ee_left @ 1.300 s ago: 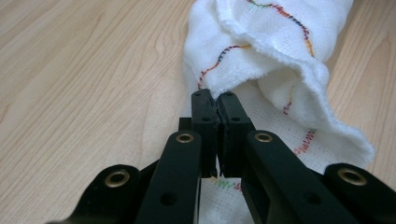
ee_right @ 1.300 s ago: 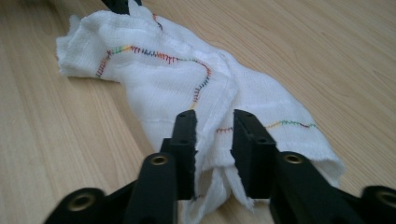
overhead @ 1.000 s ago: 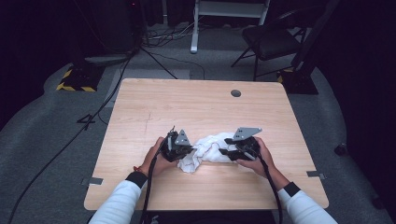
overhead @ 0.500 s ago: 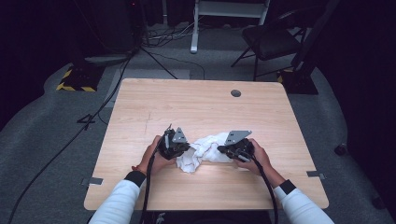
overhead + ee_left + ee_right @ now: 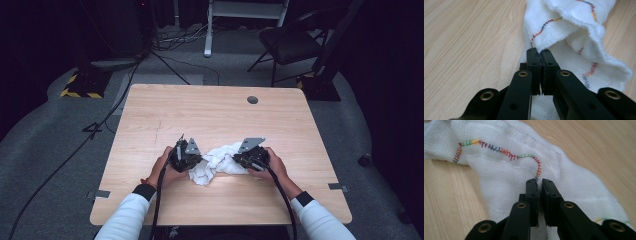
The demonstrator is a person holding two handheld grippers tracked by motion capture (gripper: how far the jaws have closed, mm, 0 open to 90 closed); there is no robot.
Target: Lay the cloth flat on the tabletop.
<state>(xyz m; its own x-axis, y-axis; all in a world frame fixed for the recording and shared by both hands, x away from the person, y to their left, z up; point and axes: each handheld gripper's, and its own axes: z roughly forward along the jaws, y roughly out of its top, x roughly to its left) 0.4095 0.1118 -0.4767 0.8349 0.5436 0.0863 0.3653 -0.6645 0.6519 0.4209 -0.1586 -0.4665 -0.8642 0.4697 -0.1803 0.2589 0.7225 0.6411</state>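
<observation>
A crumpled white cloth (image 5: 215, 162) with a multicoloured stitched hem lies on the wooden table (image 5: 210, 112) near its front edge. My left gripper (image 5: 192, 162) is at the cloth's left end. In the left gripper view its jaws (image 5: 538, 53) are shut on a fold of the cloth (image 5: 574, 30). My right gripper (image 5: 240, 160) is at the cloth's right end. Its jaws have just been closing, and in the right gripper view they (image 5: 539, 182) pinch the cloth (image 5: 506, 170) beside the stitched hem.
A round cable hole (image 5: 252, 100) is in the table's far right part. Beyond the table stand a dark chair (image 5: 295, 42) and a white frame (image 5: 245, 15) on grey carpet. Cables trail across the floor at left (image 5: 60, 165).
The right gripper has shifted slightly left onto the cloth's right end and its jaws have closed on the fabric. The left gripper has stayed where it was, still gripping.
</observation>
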